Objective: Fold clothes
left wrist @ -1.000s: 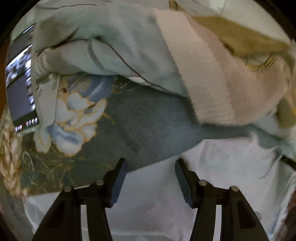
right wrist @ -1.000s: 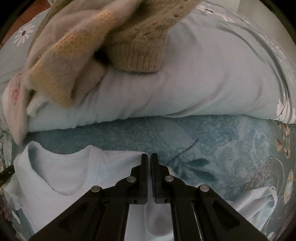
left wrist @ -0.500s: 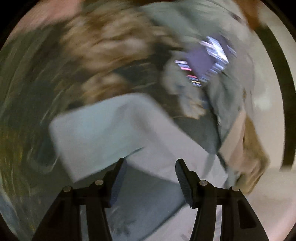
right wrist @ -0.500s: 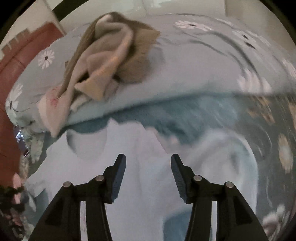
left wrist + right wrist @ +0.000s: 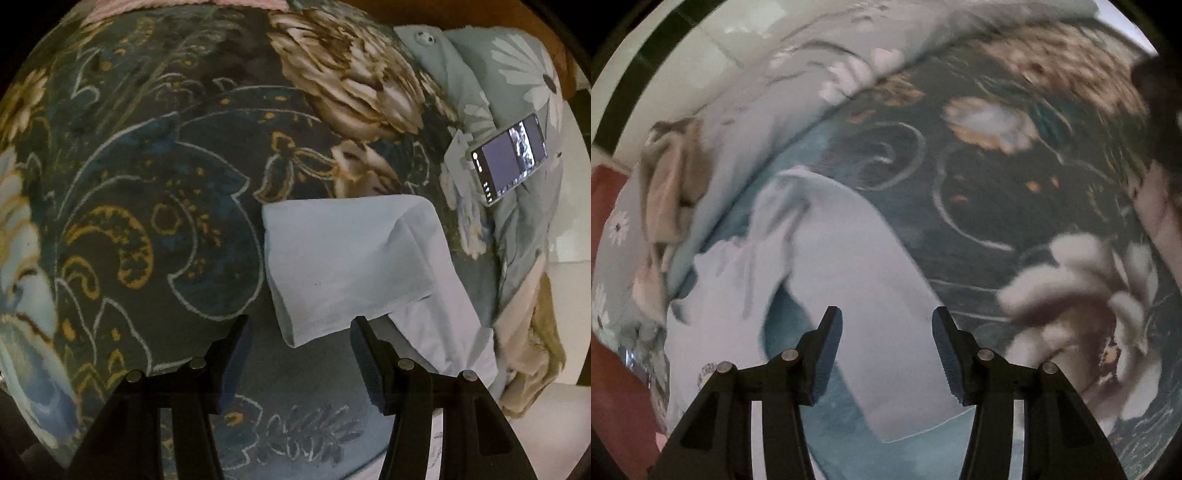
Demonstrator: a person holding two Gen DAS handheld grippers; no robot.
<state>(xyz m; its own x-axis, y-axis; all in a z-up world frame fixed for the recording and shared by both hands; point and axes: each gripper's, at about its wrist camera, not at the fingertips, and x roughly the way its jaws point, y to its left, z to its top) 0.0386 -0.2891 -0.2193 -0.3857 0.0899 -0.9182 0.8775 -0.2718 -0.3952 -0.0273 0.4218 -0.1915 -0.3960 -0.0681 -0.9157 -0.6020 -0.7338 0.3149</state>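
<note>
Hovering steeply downward over the white shirt (image 5: pixel 347 266), left gripper (image 5: pixel 301 350) and right gripper (image 5: pixel 886 347), jaws released, empty.

White shirt (image 5: pixel 849 266) on floral blanket (image 5: pixel 1015 192)

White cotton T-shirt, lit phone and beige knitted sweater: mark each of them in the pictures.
White cotton T-shirt (image 5: pixel 347 254): left wrist view, on the folded-over top panel.
Lit phone (image 5: pixel 511 158): left wrist view, on the middle of its screen.
Beige knitted sweater (image 5: pixel 670 177): right wrist view, on the crumpled heap's middle.
</note>
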